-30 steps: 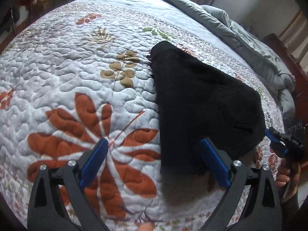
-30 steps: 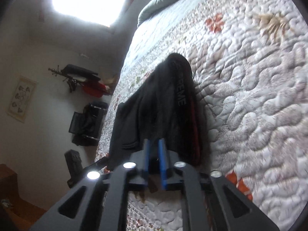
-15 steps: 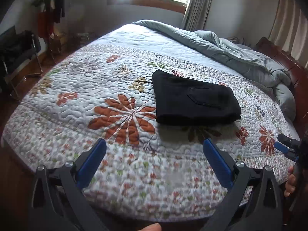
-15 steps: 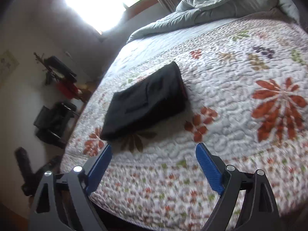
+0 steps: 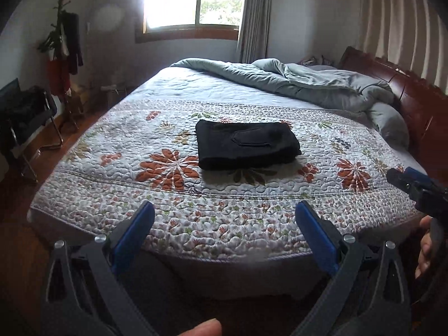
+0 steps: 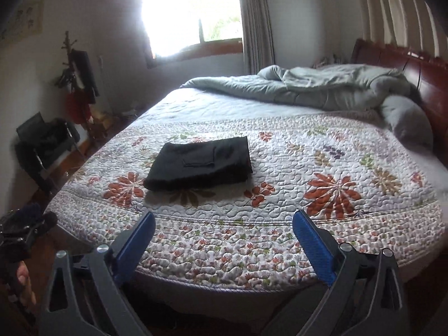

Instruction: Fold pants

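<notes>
The black pants (image 5: 246, 144) lie folded into a flat rectangle on the floral quilt (image 5: 196, 204), a back pocket facing up. They also show in the right wrist view (image 6: 200, 163). My left gripper (image 5: 224, 235) is open and empty, held back off the bed's near edge. My right gripper (image 6: 224, 246) is open and empty too, also back from the edge. The right gripper's tip shows at the right edge of the left wrist view (image 5: 414, 187). Neither gripper touches the pants.
A grey duvet (image 5: 302, 84) is bunched at the far side of the bed against a dark wooden headboard (image 5: 406, 95). A black chair (image 5: 25, 117) and a coat stand (image 5: 63, 47) stand at the left on the wooden floor. A window (image 5: 193, 0) is behind.
The right gripper let go of the pants and opened. Both grippers pulled well back from the bed, and the folded pants stayed flat on the quilt.
</notes>
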### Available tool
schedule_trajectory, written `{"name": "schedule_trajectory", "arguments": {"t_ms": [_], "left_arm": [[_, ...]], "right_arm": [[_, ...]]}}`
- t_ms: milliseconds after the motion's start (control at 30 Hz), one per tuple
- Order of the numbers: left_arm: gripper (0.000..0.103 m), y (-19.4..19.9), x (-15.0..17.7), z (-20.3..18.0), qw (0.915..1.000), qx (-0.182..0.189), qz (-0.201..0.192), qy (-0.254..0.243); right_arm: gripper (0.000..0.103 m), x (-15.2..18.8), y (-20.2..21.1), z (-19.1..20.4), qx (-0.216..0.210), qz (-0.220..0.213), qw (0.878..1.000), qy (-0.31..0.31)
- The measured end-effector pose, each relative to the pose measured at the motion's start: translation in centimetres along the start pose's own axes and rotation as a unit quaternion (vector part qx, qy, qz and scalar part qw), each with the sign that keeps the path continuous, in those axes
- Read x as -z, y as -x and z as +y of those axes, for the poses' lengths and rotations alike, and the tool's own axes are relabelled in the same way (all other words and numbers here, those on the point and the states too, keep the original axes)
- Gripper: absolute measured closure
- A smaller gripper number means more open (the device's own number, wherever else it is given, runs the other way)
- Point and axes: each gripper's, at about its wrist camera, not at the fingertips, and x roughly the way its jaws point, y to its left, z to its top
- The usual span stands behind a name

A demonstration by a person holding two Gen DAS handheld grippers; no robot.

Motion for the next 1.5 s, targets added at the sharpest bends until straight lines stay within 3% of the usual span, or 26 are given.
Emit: {"name": "schedule_trajectory", "arguments": {"t_ms": [267, 500, 967, 1067, 1500], "left_arm": [[0.003, 6.0, 1.0, -0.5, 0.9996, 0.001, -0.024, 0.015], [0.003, 8.1, 1.6, -1.1, 0.9993, -0.008, -0.029, 0.021], [0.003, 6.5, 1.2, -0.6, 0.9989, -0.012, 0.005, 0.046], [0.003, 6.1, 0.8, -0.7, 0.9987, -0.028, 0.006, 0.043], [0.003, 5.0, 0.7, -0.9, 0.9987, -0.032, 0.011, 0.039]], "right_arm": [[0.004, 0.2, 5.8, 2.7, 0.023, -0.026, 0.999, 0.009], [0.004, 0.4, 7.4, 4.9, 0.035, -0.038, 0.998, 0.032], [0.004, 0.6, 5.1, 4.6, 0.026, -0.011, 0.999, 0.023], [0.004, 0.6, 4.6, 4.4, 0.024, -0.006, 1.0, 0.017], [0.005, 0.4, 4.0, 4.3, 0.021, -0.006, 1.0, 0.016]]}}
